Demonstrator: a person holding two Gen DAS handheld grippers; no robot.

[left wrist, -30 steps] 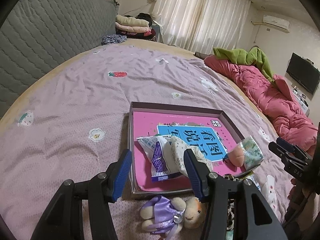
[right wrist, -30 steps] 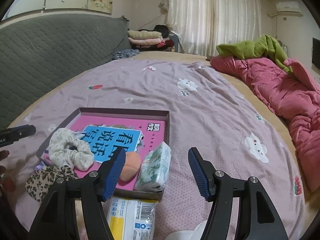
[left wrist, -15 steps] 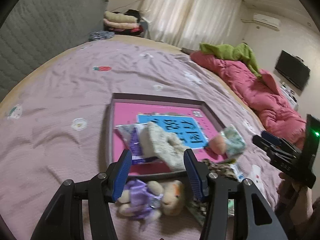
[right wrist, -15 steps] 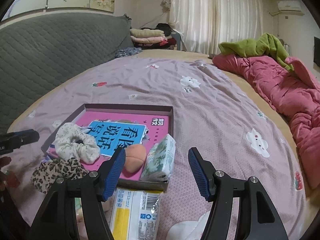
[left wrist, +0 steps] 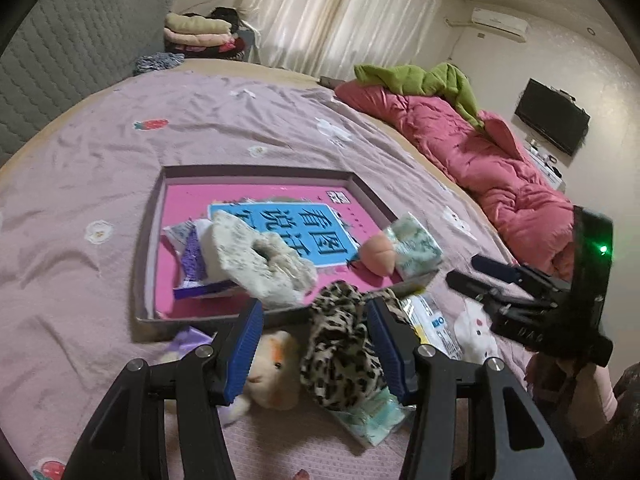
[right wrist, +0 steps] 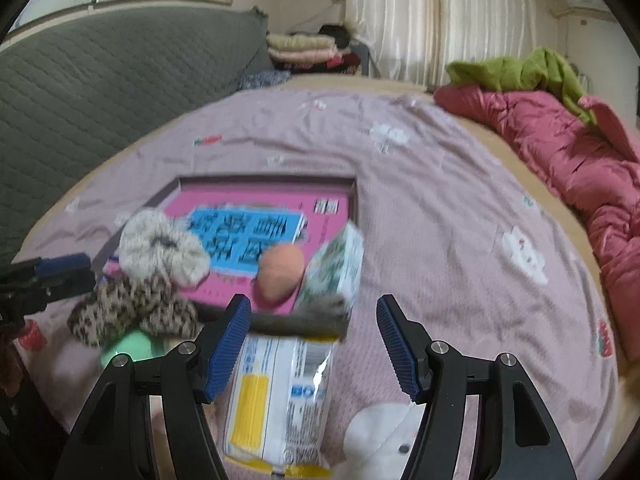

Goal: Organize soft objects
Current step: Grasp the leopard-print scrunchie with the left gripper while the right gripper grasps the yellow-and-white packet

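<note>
The left gripper [left wrist: 316, 344] is standing with its 2 blue pads spread, pinching nothing. The leopard scrunchie [left wrist: 344, 356] is lying between the pads, but whether a pad is touching it I cannot tell. Just left of it, behind the left pad, a beige plush toy [left wrist: 276, 372] is lying on the lilac bedsheet [left wrist: 100, 140]. Under the scrunchie a green tissue pack [left wrist: 372, 416] is showing.

The right gripper [right wrist: 314, 340] is also standing wide open and is gripping nothing. Between its pads a yellow and white packet [right wrist: 276, 396] is lying flat on the sheet, and a white plush toy [right wrist: 380, 436] is lying near the right pad.

Just beyond both grippers the shallow box [left wrist: 256, 172] is sitting on the sheet, with a pink book [left wrist: 248, 204] as its floor. Inside it a cream scrunchie [left wrist: 260, 264] is lying on a purple and white wrapper [left wrist: 192, 256], and a peach sponge [right wrist: 280, 272] is touching a patterned tissue pack [right wrist: 336, 268] that is leaning on the near corner.

Far to the right a pink quilt [left wrist: 500, 172] is lying with a green cloth [left wrist: 424, 80] on it.
</note>
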